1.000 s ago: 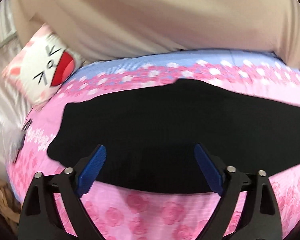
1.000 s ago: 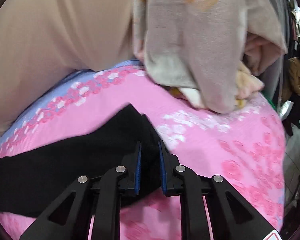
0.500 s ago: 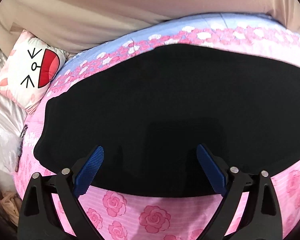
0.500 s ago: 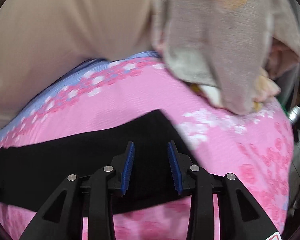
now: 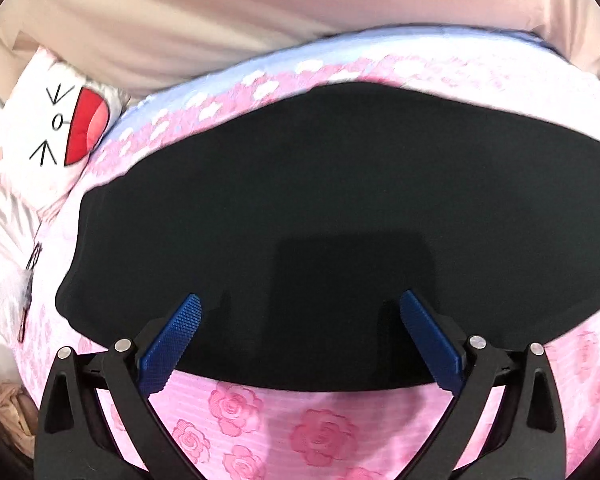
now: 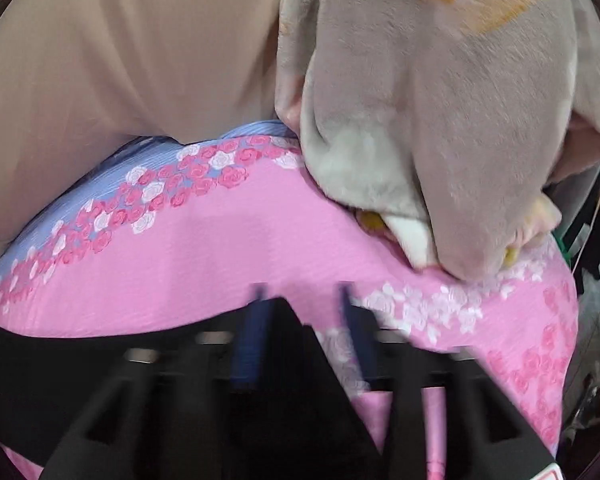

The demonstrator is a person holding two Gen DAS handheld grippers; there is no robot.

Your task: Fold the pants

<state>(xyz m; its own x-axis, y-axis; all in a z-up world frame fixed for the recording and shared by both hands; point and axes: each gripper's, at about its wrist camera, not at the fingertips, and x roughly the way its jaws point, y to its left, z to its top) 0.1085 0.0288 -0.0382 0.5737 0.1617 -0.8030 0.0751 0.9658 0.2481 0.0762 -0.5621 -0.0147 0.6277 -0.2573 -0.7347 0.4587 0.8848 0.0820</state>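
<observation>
The black pants (image 5: pixel 320 208) lie flat across a pink rose-print bedspread (image 5: pixel 308 432). My left gripper (image 5: pixel 300 300) hovers low over their near edge, its blue pads (image 5: pixel 172 344) spread wide and opening, with only flat cloth beneath them. In the right wrist view, blurred by motion, the pants' end (image 6: pixel 148 364) comes to a point near my right gripper (image 6: pixel 302 300). Its jaws are opening; the pads (image 6: pixel 252 336) stand apart and press on nothing, the cloth tip lying between them.
A white cushion with a cartoon face (image 5: pixel 56 136) sits at the bed's left. A heap of beige plush blankets (image 6: pixel 440 120) covers the far right of the bed. A beige curtain (image 6: pixel 120 60) hangs behind. Clutter stands past the bed's right edge.
My right gripper let go of the pants' end, its jaws spreading, and it slid along the cloth. My left gripper sank closer to the pants, which now fill more of its view.
</observation>
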